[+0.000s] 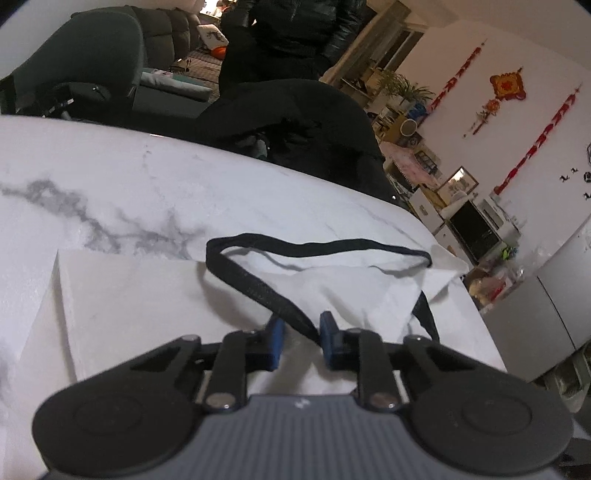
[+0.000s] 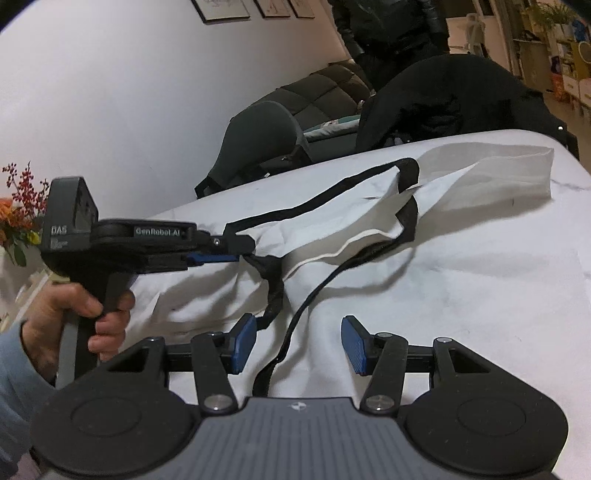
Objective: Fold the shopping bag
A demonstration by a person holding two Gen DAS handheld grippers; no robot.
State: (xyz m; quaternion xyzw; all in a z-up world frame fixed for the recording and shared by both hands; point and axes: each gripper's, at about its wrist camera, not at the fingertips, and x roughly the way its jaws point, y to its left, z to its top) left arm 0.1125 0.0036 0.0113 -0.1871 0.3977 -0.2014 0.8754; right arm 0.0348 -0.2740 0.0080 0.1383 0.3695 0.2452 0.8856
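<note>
A white marble-veined tabletop (image 1: 110, 177) carries everything. Beyond its far edge stand a chair draped with a black coat (image 2: 454, 103), a grey-green chair (image 1: 88, 62), a dark sofa (image 2: 317, 96) and a person in a black jacket (image 1: 295, 33). Red hanging decorations (image 1: 508, 86) mark the white wall in the left wrist view, with cluttered shelves (image 1: 402, 110) below them; orange and red flowers (image 2: 20, 214) show at the left edge of the right wrist view.

The white cloth shopping bag (image 2: 461, 177) lies rumpled across the tabletop, its open mouth toward the far right corner. Its black straps (image 2: 408, 218) loop over and around the cloth, and one thin black strap (image 2: 314, 299) trails down across the space between the right gripper's fingers.

The left gripper (image 2: 236, 254) reaches in from the left, held by a hand (image 2: 74, 314) in a light blue sleeve (image 2: 14, 373) wrapped round its handle. Its blue pads are drawn near together with a strap (image 1: 258, 284) running between them at the bag's near edge; whether they truly pinch it I cannot tell.

The right gripper (image 2: 299, 343) hovers low over the tabletop, released, its blue pads (image 2: 245, 341) wide apart on either side of the trailing strap.
</note>
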